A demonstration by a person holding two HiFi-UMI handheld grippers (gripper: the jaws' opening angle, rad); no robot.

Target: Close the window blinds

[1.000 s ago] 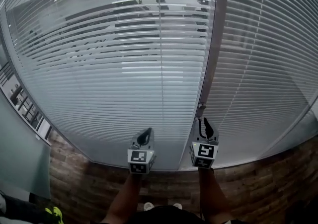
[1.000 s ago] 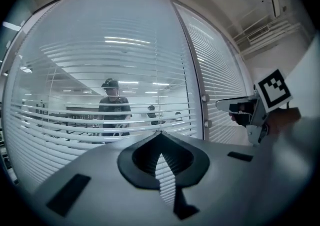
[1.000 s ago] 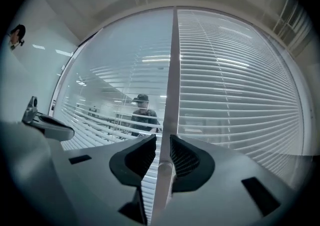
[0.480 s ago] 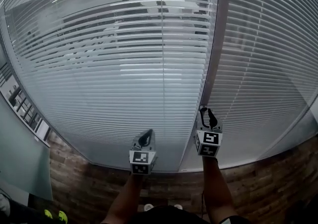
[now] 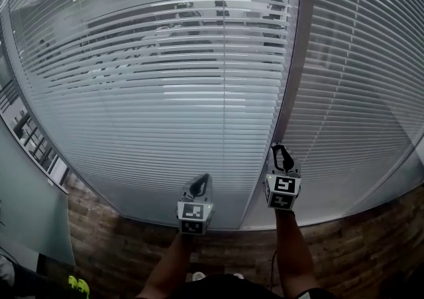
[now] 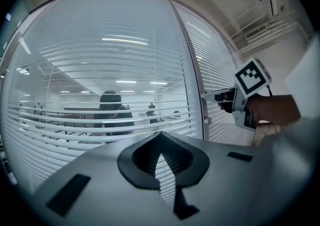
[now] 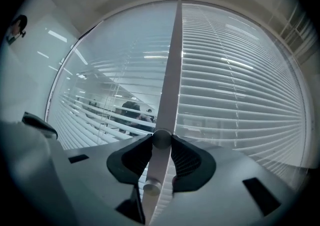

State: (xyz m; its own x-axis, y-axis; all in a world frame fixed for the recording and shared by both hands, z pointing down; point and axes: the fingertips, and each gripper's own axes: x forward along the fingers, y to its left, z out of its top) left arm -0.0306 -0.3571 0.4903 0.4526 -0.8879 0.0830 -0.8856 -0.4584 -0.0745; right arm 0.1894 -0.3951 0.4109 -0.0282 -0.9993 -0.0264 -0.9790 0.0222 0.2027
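Here, you face two window blinds, a left blind (image 5: 165, 112) and a right blind (image 5: 361, 92), split by one upright post (image 5: 293, 72) carrying two round knobs. Your right gripper (image 5: 279, 149) has its fingers (image 7: 134, 156) apart around the upper knob (image 7: 161, 139), above the lower knob (image 7: 151, 187), having just closed in slightly. Your left gripper (image 5: 203, 178) points at the left blind, fingers (image 6: 145, 159) together, empty.
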